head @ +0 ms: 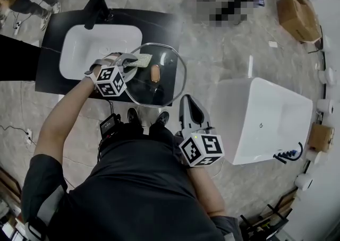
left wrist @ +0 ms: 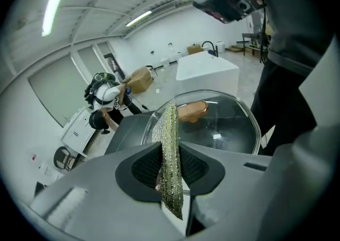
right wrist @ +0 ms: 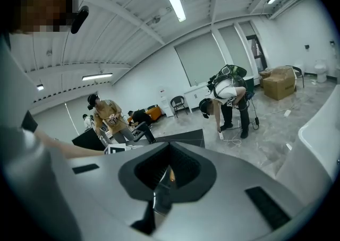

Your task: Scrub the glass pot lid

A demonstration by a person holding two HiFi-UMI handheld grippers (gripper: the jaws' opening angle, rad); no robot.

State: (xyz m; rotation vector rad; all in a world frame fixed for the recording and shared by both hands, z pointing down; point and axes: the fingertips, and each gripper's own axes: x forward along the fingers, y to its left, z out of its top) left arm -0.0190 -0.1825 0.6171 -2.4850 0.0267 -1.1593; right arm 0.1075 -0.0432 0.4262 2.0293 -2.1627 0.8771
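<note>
A black counter [head: 159,25] with a white sink [head: 90,54] is seen at ten o'clock from the glass pot lid [head: 167,83], a white tub [head: 260,118] at four o'clock, and cardboard boxes [head: 297,14] at one o'clock. The lid is held above the near edge of the counter, between the two grippers. The left gripper [head: 126,65] is clenched on a scrub pad [left wrist: 171,144] (glittery, greenish), which reaches over the lid's rim at ten o'clock, just beside the brown knob [head: 155,73]. The right gripper [head: 187,102] is closed on the lid's rim at five o'clock; in the right gripper view the glass is seen edge-on between its jaws.
</note>
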